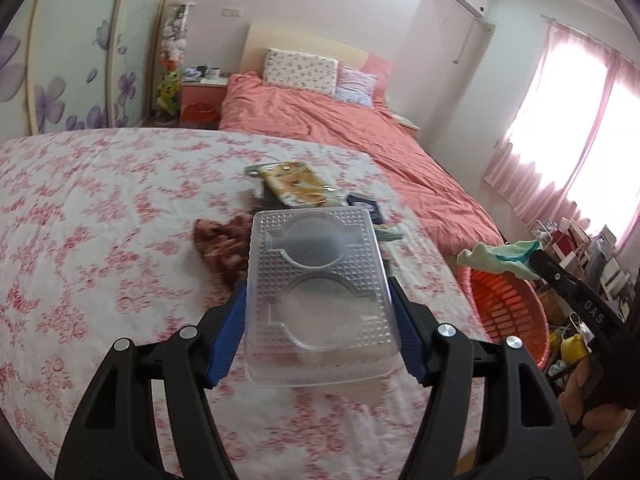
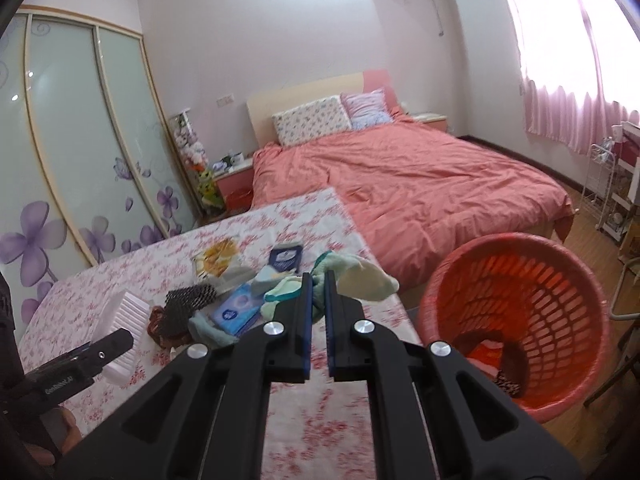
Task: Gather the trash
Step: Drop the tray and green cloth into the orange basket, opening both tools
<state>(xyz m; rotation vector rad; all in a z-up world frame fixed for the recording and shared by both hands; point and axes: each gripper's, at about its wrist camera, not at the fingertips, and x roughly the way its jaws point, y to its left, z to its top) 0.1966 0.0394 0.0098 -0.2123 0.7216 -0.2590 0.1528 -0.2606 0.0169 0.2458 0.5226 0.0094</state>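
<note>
My left tongs (image 1: 318,312) clamp the clear ridged plastic tray (image 1: 318,292); right tongs (image 2: 318,300) pinch a pale-green sock (image 2: 360,280), both bound for the orange slatted basket (image 2: 516,320).

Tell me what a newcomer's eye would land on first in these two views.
First, the clear plastic tray clamped in the left tool, lifted above the floral-covered table. Next, the pale green sock pinched in the right tool, with the orange basket standing on the floor to its right. Behind them lies a heap of wrappers and packets on the table.
</note>
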